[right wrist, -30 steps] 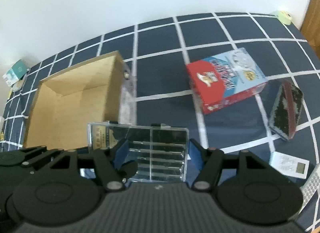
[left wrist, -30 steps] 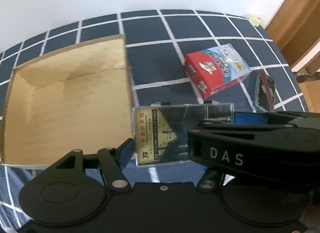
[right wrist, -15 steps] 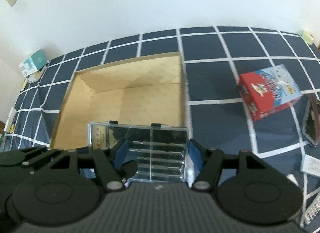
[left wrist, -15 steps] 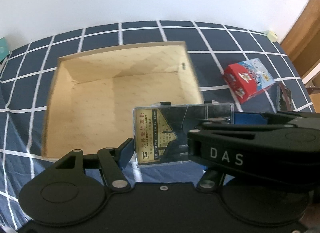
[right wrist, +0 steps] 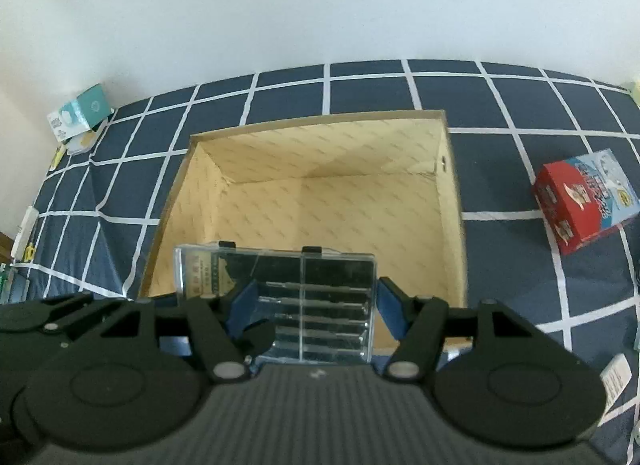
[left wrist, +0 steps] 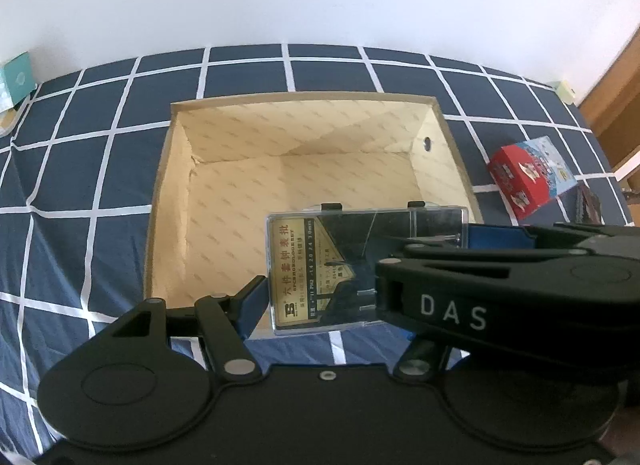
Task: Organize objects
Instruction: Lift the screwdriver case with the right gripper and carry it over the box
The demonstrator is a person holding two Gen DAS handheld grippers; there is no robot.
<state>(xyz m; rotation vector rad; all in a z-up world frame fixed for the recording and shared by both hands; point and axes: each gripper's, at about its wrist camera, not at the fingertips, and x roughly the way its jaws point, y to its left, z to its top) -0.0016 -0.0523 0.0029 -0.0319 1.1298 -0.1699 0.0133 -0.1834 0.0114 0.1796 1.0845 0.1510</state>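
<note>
A clear plastic screwdriver case with a gold label hangs over the near part of an open cardboard box. My left gripper is shut on the case's two short ends. My right gripper is shut on the same case, its blue pads on either side of the screwdriver half. In the left wrist view the right gripper's black body covers the case's right part. Nothing lies in the box; its pale patterned floor shows.
A red and blue carton lies right of the box on the dark checked cloth. A teal tissue box sits far left by the wall. A dark flat object lies beyond the carton. A white device lies at the right edge.
Both grippers carried the case to the left, from beside the box to over it. The box now fills the middle of both views and the red carton has slid to the right edge.
</note>
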